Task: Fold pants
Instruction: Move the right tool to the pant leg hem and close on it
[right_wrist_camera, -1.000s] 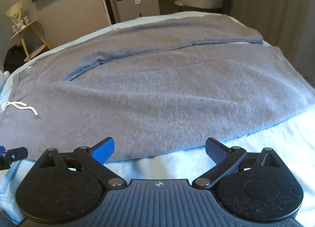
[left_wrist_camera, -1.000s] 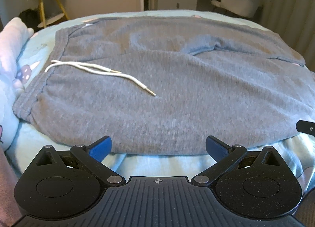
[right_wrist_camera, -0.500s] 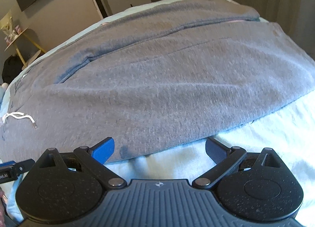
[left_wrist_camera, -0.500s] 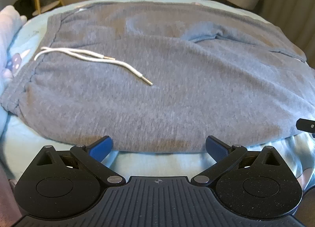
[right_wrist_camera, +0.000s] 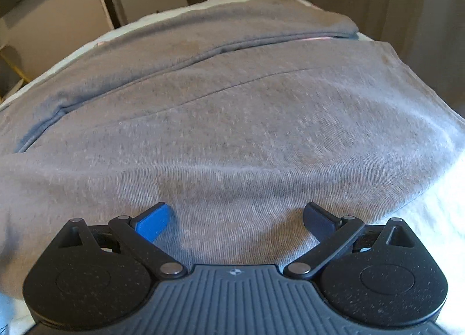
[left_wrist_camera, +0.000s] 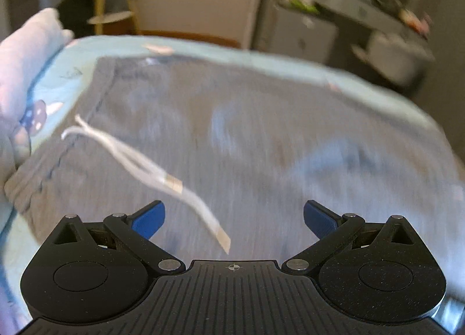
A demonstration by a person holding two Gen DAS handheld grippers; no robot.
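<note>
Having advanced, both claws (left_wrist_camera: 234, 220) (right_wrist_camera: 237, 220) seemingly overlap the pants (right_wrist_camera: 232, 119).

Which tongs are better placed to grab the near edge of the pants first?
Probably the right tongs: open, with the pants fabric already between the fingers. The left tongs, also open, have the drawstring in the way.

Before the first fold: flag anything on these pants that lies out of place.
The white drawstring trails loose across the front of the gray pants instead of sitting at the waistband; a fold could trap it. Otherwise the pants lie flat on the bed. Both grippers are open.
</note>
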